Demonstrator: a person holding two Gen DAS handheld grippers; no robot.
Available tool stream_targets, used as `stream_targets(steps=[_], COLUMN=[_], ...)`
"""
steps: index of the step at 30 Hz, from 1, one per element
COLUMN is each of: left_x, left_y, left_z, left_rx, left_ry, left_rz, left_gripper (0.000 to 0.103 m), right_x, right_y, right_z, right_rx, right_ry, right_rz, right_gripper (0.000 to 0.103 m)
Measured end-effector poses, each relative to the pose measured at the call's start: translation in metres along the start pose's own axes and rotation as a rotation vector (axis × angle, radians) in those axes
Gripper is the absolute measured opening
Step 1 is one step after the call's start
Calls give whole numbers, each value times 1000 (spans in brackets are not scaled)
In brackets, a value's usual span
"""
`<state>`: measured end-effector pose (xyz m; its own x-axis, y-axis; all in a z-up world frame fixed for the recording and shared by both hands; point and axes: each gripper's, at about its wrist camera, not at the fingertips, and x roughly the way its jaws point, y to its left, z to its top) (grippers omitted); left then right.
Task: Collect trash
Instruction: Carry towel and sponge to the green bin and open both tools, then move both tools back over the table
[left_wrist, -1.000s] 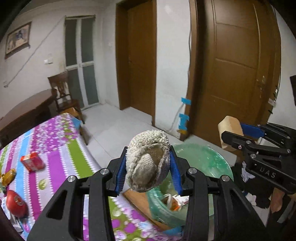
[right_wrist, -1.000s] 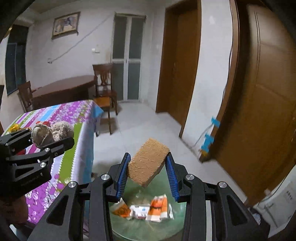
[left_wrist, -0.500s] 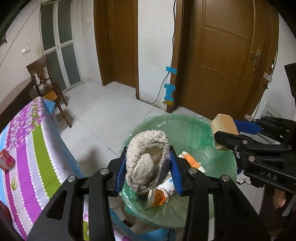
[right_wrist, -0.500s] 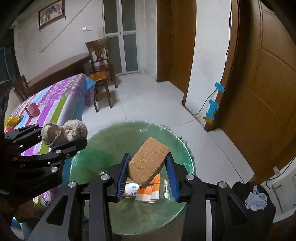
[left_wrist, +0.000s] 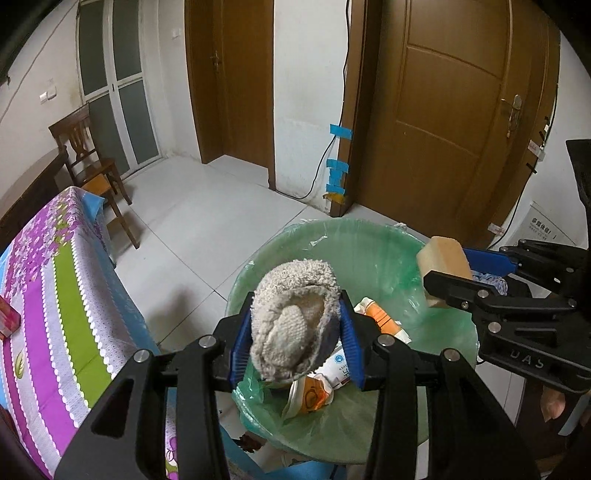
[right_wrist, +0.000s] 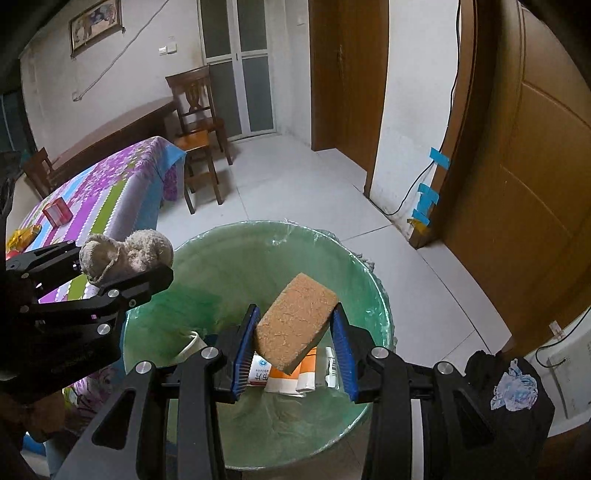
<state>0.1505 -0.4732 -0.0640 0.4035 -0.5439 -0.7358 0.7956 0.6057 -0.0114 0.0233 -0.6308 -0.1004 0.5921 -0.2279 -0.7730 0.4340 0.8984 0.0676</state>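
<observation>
Terry-cloth rag (left_wrist: 293, 325), soft and light, sits squeezed in the left tongs (left_wrist: 295, 341) while the right tongs (right_wrist: 295, 341) pinch a springy sponge (right_wrist: 295, 330) across its sides, both over the green-lined bin (right_wrist: 236, 258).

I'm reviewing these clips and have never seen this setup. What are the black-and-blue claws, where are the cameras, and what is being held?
There is no robot here: a person holds one pair of tongs in each hand, with a fisheye camera on each looking along its fingers. The left tongs grip a balled-up grey sock. The right tongs grip a brown sponge. Both hang over a bin with a green liner that already holds wrappers. Beside it stands a table with a flowered cloth.
</observation>
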Motion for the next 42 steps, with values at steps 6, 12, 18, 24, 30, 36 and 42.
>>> stream_targets(steps=[6,12,18,24,30,36,42], left_x=[3,4,5,-4,-23,-42,-76], left_y=[2,4,2,0,5,19,46], left_z=[0,-1,-2,-2,-6,-12,-29], left_rx=[-5,-12,-20,-11,-10,-20,-34], left_ry=[5,3,5,-10,-38,-52,-67], left_rz=[3,12,16,18,35,54,78], left_gripper=[48,61,64,70,74,74,74], right_x=[1,1,-1,-11,-37,-61,-82], right_y=[-2,-9,-10,-9,5,17,48], right_z=[-1,-3,-6,-9,-14,-18,-26], right_rx=[11,41,61,65,43,27,-4], right_ry=[-4,-18,-30,-55,-120,-180,-244], right_rz=[3,10,7,2,1,27,96], right_gripper=[44,52,61,68,80,85,91])
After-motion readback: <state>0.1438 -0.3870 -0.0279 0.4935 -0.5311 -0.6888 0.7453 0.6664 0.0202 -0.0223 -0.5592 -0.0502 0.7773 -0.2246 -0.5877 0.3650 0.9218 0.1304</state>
